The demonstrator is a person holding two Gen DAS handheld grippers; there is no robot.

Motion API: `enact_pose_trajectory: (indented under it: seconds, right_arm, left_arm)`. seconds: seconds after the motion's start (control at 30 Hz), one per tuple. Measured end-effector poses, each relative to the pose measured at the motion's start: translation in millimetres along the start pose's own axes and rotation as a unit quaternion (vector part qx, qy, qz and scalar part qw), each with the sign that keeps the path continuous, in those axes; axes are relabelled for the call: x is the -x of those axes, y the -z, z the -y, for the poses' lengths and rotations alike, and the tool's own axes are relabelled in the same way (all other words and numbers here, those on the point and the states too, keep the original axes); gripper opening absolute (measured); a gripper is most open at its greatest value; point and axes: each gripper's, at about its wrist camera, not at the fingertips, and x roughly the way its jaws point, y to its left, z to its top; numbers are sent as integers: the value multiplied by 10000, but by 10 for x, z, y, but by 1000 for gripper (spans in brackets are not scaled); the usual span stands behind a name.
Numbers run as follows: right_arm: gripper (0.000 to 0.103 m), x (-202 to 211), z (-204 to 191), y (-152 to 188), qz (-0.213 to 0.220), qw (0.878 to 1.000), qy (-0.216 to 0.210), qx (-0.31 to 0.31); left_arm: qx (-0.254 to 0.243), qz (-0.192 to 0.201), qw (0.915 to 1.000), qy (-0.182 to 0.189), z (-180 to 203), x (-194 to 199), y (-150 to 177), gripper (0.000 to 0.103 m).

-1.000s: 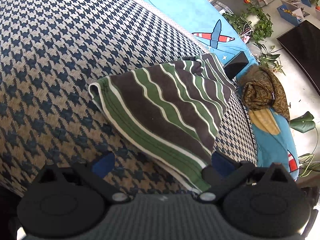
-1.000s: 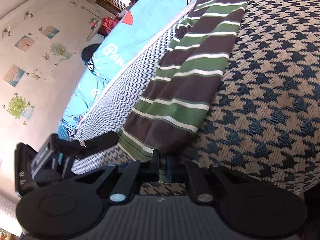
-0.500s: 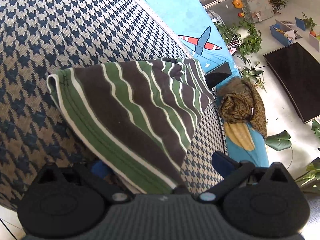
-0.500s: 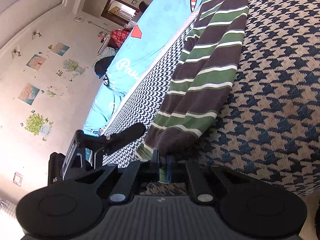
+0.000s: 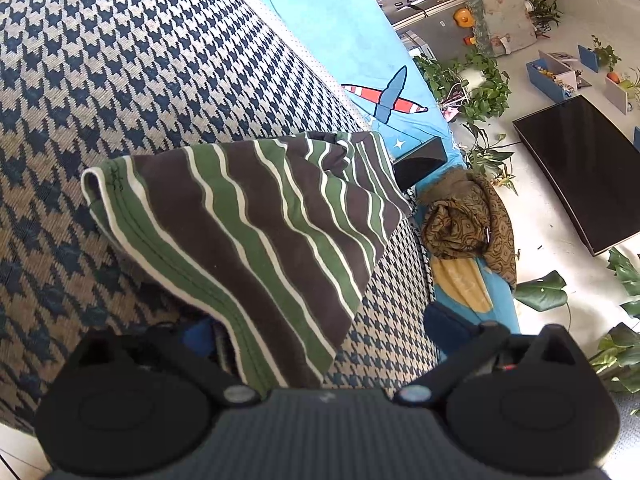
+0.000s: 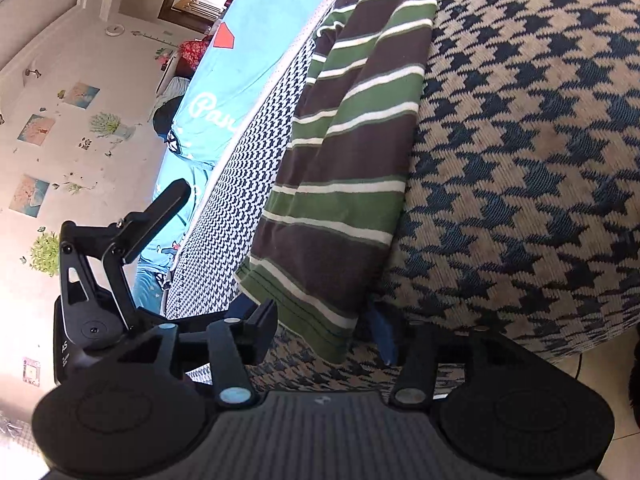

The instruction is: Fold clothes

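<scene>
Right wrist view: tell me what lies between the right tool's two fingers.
In the right wrist view, the near end of the striped garment lies between the right tool fingers, which are opening around it, with the houndstooth cover beneath.

Soft knit cloth, matt, on the striped garment (image 5: 256,224). Coarse woven houndstooth fabric (image 5: 120,60) beneath it, rough in grain. Smooth blue printed sheet (image 5: 340,28) at upper centre. Glossy black screen (image 5: 580,168) at right. Matt black plastic on the right gripper (image 6: 320,328).
</scene>
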Motion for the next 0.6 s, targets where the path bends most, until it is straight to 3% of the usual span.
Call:
enact_pose_trajectory:
  seconds: [0.23,0.3,0.33,0.47,0.6]
  right_arm:
    - [52,-65,-14,59,183,9998,-67,-107]
    - [33,-87,-81,69,247,9996,24,147]
    - [14,-98,-119,73,278,9992,74,292]
    - [10,-33,-180,33,500,9980,-109,376]
    - [10,86,-237,-24,709,9956,-412,463]
  left_arm:
    - [80,9,10000,-15,-44,36,-3,103]
    - [37,39,9999,-151,-52,48,-2,103]
    - [16,54,9997,-219,-57,54,-1,103]
    - [-1,134,9983,-561,-116,91,-7,103]
    - [190,255,9977,-601,-203,96,-45,103]
